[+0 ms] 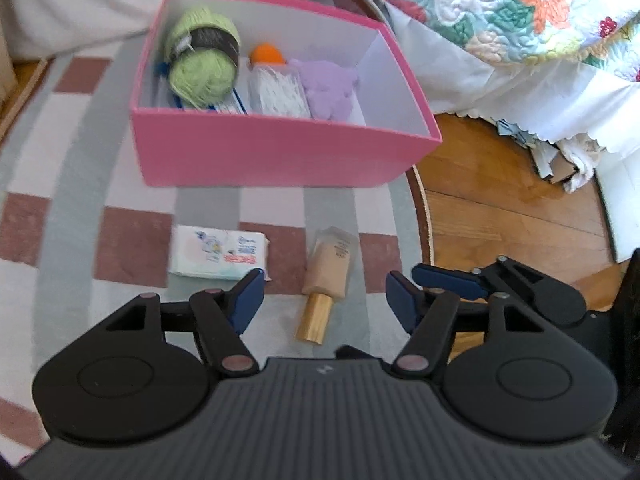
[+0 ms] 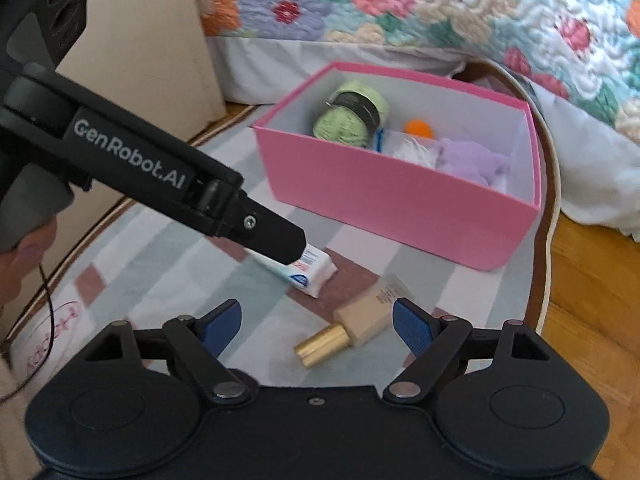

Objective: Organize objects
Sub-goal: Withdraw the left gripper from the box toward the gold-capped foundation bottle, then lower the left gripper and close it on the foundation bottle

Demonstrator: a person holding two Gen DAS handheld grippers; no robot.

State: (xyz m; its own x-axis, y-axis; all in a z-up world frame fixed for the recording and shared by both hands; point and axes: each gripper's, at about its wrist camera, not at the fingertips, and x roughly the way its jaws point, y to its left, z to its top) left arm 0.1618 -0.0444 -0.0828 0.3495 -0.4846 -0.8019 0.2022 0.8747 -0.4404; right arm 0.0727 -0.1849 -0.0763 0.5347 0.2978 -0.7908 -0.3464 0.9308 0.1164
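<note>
A pink box point(image 1: 256, 152) point(image 2: 400, 208) stands on a checked rug and holds green yarn point(image 1: 202, 60) point(image 2: 352, 114), an orange ball point(image 1: 266, 54), a white packet point(image 1: 278, 92) and a purple soft toy point(image 1: 330, 88) point(image 2: 472, 160). In front of it lie a tissue pack point(image 1: 218, 254) point(image 2: 308, 272) and a beige foundation bottle with a gold cap point(image 1: 326, 280) point(image 2: 352, 328). My left gripper point(image 1: 324, 300) is open and empty, just above the bottle. My right gripper point(image 2: 316, 320) is open and empty, with the bottle between its fingers. The left gripper's finger point(image 2: 260, 228) reaches over the tissue pack in the right wrist view.
A bed with a floral quilt point(image 1: 520, 4) point(image 2: 440, 8) and white skirt lies behind and to the right. Wood floor point(image 1: 500, 200) shows past the rug's curved edge point(image 2: 548, 216). A beige panel point(image 2: 140, 48) stands at the left. Papers point(image 1: 560, 156) lie under the bed.
</note>
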